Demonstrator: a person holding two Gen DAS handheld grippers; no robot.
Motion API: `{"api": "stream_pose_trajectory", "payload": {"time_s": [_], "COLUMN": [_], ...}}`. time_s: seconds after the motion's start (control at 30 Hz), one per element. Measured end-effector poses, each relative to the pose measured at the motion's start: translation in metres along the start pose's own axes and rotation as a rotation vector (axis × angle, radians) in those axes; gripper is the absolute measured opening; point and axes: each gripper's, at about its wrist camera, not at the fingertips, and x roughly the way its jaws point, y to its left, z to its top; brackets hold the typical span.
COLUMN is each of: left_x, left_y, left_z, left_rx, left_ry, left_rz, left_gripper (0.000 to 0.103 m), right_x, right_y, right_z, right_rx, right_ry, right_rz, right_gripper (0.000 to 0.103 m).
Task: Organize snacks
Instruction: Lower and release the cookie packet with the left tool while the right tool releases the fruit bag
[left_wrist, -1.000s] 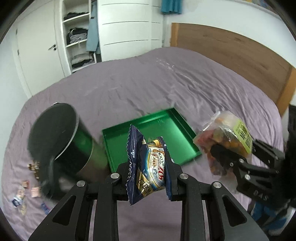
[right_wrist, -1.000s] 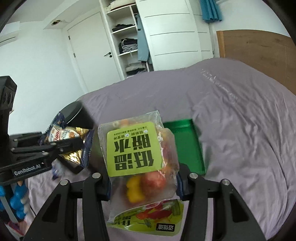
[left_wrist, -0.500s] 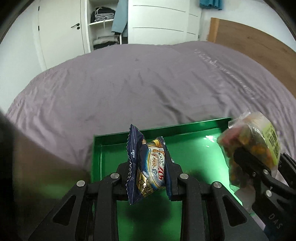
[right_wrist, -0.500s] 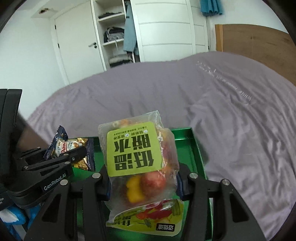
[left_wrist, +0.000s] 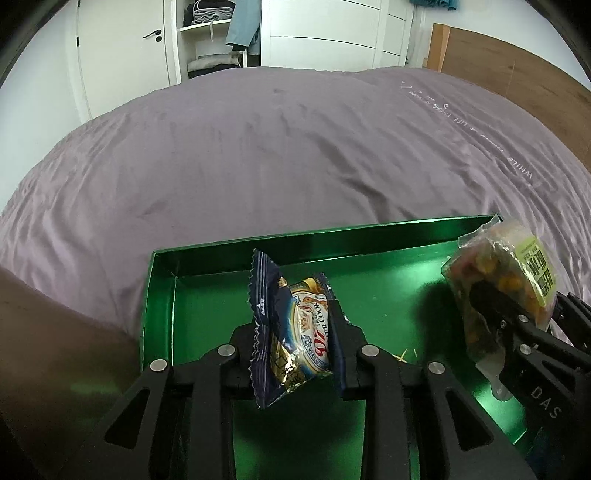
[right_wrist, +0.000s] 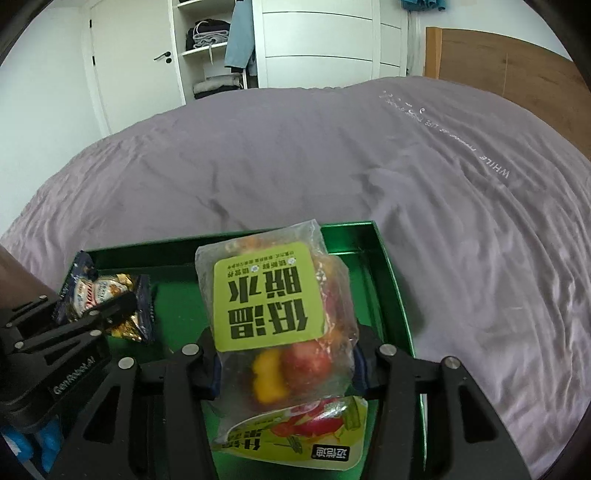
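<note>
The left claw (left_wrist: 297, 328) is grasping a dark blue foil cookie packet (left_wrist: 295, 332), its jaws just easing slightly. The right claw (right_wrist: 284, 360) is grasping a clear plastic bag of dried fruit with a green label (right_wrist: 275, 310), jaws also just widening. Both snacks are above the shiny green rectangular tray (left_wrist: 207, 280) on the purple bed (left_wrist: 258, 147).

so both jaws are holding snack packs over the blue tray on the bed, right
Not quite: the tray is green, not blue, as the left wrist view shows. The rest holds: the left gripper holds the cookie pack and the right gripper the fruit pack over it, on the bed.
</note>
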Motion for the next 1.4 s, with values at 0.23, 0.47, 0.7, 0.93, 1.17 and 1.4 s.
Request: {"api": "stream_pose_trajectory", "payload": {"time_s": [0.23, 0.47, 0.7, 0.93, 1.17, 1.4], "left_x": [0.009, 0.011, 0.011, 0.011, 0.009, 0.003], "left_y": [-0.001, -0.005, -0.003, -0.006, -0.005, -0.006], "left_z": [0.001, 0.000, -0.003, -0.007, -0.009, -0.011], "left_rx": [0.000, 0.020, 0.016, 0.032, 0.033, 0.022], "left_ry": [0.022, 0.019, 0.017, 0.006, -0.001, -0.028], "left_rz": [0.007, 0.023, 0.018, 0.029, 0.036, 0.054], "left_gripper": [0.040, 0.053, 0.061, 0.063, 0.064, 0.064], "right_x": [0.002, 0.005, 0.003, -0.001, -0.007, -0.011], "right_y": [-0.003, -0.004, -0.002, 0.005, 0.005, 0.004], "right_z": [-0.007, -0.008, -0.009, -0.011, -0.014, -0.014], "right_rx": [0.014, 0.016, 0.004, -0.030, -0.030, -0.033], "right_ry": [-0.026, -0.032, -0.046, -0.079, -0.110, -0.133], "right_rz": [0.008, 0.006, -0.015, -0.075, -0.094, -0.096], "right_gripper": [0.035, 0.043, 0.073, 0.085, 0.091, 0.101]}}
